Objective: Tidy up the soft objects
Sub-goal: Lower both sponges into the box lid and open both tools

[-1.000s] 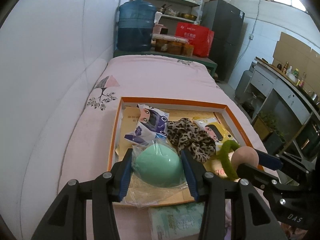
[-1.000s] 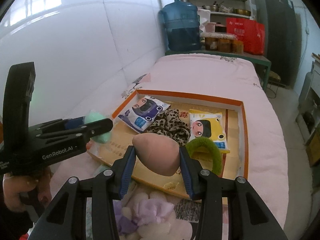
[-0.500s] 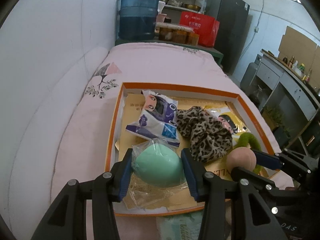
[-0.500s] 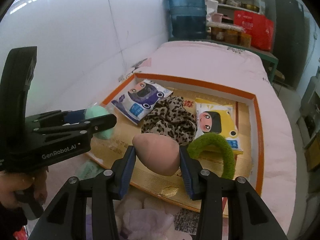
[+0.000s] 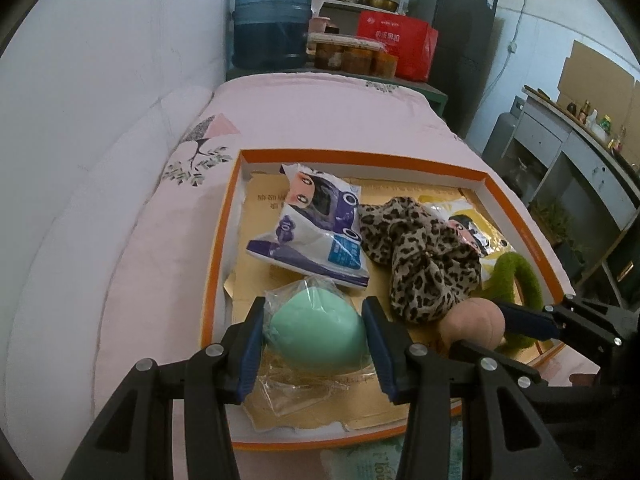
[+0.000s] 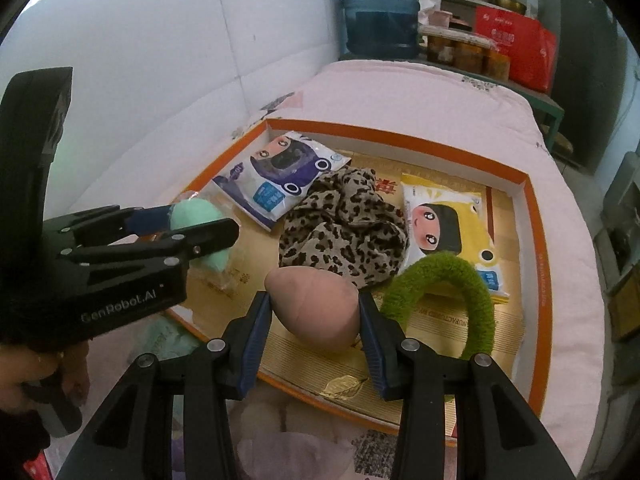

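My left gripper [image 5: 314, 332] is shut on a mint green sponge in a clear wrapper [image 5: 316, 336], over the near left corner of the orange-rimmed tray [image 5: 216, 240]. My right gripper [image 6: 314, 312] is shut on a beige-pink egg-shaped sponge [image 6: 316, 310], over the tray's near edge [image 6: 312, 398]. In the tray lie a purple wipes pack [image 6: 276, 178], a leopard-print scrunchie [image 6: 344, 226], a yellow wipes pack [image 6: 444, 232] and a green fuzzy ring [image 6: 472, 300]. The left gripper also shows in the right wrist view [image 6: 200, 232], and the right one in the left wrist view [image 5: 480, 324].
The tray sits on a pink bed [image 5: 328, 120] against a white wall [image 5: 100, 100]. A green tissue pack [image 5: 368, 460] lies in front of the tray, and plush items [image 6: 288, 452] lie below my right gripper. A water jug [image 5: 272, 24] and shelves stand beyond the bed.
Both grippers have moved forward and lower over the tray, each still holding its sponge. The tray's contents have not moved.
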Demonstrator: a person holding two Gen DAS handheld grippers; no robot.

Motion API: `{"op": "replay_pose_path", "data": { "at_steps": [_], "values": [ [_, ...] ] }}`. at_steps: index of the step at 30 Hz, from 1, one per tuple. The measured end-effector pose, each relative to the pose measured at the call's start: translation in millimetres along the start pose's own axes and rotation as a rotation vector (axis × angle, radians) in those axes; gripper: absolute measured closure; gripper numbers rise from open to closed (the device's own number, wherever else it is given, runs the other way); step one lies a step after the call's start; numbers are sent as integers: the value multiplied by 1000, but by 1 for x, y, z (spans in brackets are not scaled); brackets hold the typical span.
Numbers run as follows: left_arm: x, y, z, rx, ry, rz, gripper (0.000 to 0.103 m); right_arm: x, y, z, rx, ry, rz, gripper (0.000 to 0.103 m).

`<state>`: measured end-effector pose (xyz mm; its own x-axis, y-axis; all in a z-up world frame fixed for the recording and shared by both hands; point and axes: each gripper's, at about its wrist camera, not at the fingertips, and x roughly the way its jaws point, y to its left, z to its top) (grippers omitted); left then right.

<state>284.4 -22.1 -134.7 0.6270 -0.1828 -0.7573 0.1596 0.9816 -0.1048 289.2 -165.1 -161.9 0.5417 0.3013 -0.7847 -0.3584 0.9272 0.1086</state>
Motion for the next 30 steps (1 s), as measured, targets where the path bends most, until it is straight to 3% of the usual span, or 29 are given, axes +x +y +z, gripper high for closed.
{"op": "replay_pose_path", "data": {
  "at_steps": [16, 20, 26, 30],
  "values": [
    [13, 3, 0, -22, 14, -43, 52, 6, -4, 2, 8, 9, 11, 57],
    [14, 9, 1, -59, 25, -84, 49, 7, -3, 2, 14, 15, 13, 51],
    [8, 3, 1, -31, 38, -87, 48, -3, -3, 0, 16, -3, 13, 40],
    [-3, -1, 3, -23, 16, -91, 46, -14, -5, -1, 30, -19, 5, 39]
  ]
}}
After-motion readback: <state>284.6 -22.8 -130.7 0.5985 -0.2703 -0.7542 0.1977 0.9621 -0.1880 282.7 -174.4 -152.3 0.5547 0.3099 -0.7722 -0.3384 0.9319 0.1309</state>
